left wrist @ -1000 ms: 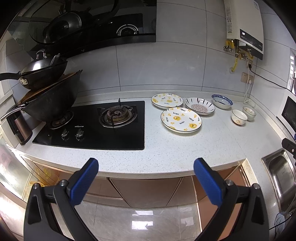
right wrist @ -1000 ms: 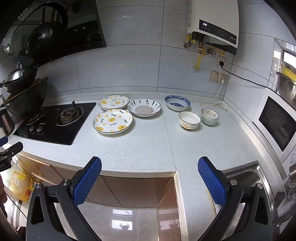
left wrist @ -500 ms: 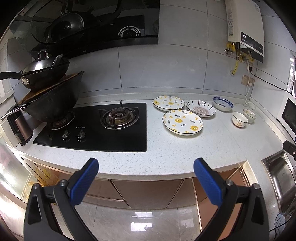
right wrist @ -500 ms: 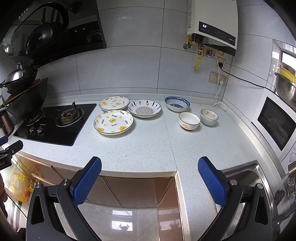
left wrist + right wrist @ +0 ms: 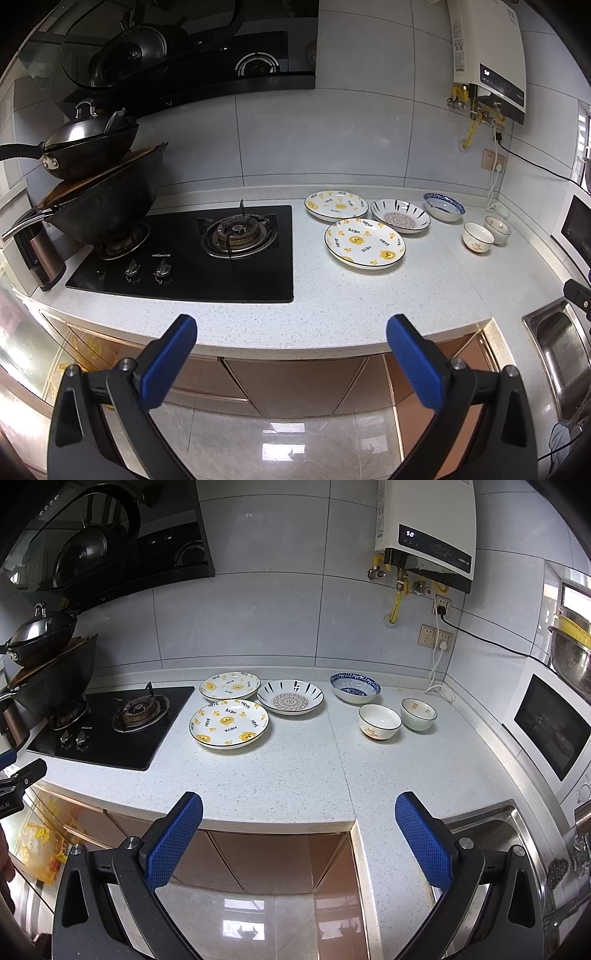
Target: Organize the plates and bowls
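Both the left tool and right tool are hanging open and empty short of the desk, so the nearest bear-print plate is best being approached low, pinching its rim squarely.

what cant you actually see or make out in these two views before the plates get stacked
- Sink: right wrist view, cut off by the frame edge and the right gripper; its contents are hidden.
- Lower wok: left wrist view, its inside is covered by a board and the upper wok.
- Small bowls: left wrist view, motifs too small to read.
- Microwave: interior dark.
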`<state>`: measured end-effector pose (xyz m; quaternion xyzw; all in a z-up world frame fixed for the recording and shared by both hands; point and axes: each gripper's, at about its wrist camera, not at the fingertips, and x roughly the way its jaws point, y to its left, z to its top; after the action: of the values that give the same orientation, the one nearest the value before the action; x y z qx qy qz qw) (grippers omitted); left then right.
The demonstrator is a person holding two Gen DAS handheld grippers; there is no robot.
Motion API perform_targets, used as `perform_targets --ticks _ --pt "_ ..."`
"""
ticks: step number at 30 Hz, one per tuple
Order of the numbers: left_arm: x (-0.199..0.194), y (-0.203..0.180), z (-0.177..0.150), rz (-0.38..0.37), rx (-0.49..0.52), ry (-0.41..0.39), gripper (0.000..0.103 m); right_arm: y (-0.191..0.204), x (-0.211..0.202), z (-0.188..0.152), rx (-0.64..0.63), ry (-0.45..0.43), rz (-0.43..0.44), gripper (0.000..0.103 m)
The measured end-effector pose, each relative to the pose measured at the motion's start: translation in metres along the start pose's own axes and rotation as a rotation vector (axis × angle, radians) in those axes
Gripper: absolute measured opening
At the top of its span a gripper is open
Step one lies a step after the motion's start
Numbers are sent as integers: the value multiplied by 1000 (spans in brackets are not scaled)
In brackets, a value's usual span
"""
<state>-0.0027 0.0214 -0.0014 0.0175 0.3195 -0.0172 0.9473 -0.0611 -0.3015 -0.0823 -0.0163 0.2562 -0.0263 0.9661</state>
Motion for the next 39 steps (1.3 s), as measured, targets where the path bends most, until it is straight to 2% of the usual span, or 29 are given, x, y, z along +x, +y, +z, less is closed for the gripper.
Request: perform_targets --ticks 22,39 --pt "-2 6 2 -17 4 -4 103 11 -4 3 -1 -5 -12 102" --pt "19 26 7 -38 -9 6 103 30 11 11 4 0 -6 102"
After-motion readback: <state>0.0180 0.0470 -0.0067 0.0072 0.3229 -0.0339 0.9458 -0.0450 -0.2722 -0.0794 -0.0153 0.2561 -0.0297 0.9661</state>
